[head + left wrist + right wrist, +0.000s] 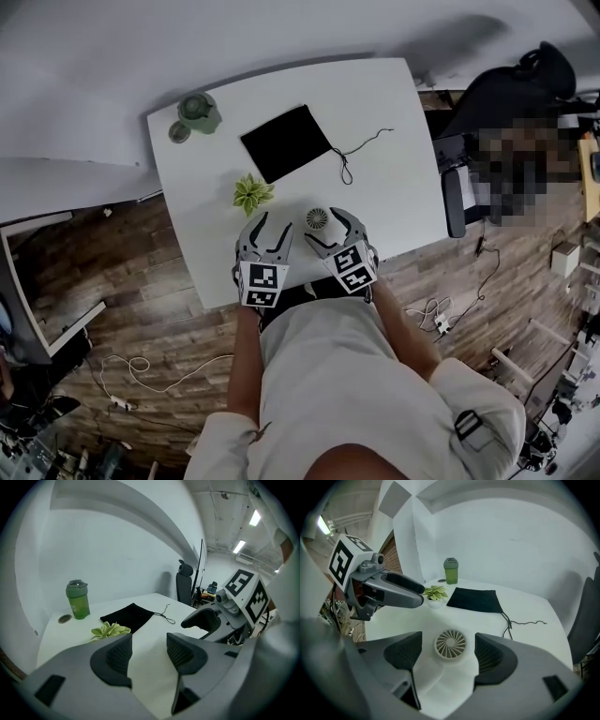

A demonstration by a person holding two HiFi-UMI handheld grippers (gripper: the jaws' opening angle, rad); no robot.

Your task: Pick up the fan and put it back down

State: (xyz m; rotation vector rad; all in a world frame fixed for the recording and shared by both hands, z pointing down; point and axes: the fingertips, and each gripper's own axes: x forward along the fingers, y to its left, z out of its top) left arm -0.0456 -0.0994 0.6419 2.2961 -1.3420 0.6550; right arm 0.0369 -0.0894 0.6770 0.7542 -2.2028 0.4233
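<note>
A small round white fan point(450, 644) with a spiral grille rests on the white table point(394, 178), near its front edge. My right gripper point(449, 653) is open and straddles the fan, with a gap showing between each pad and the fan's rim. From the head view the fan point(317, 218) sits just ahead of the right gripper point(323, 229). Beside it to the left, my left gripper point(272, 226) hovers over bare tabletop. In its own view the left gripper point(149, 652) is open with nothing between its jaws.
A small green plant point(251, 193) stands just beyond the left gripper. Further back lie a black drawstring pouch point(286, 142) with its cord, a green bottle point(199, 111) and its loose lid point(178, 132). An office chair point(525, 84) is at the table's right.
</note>
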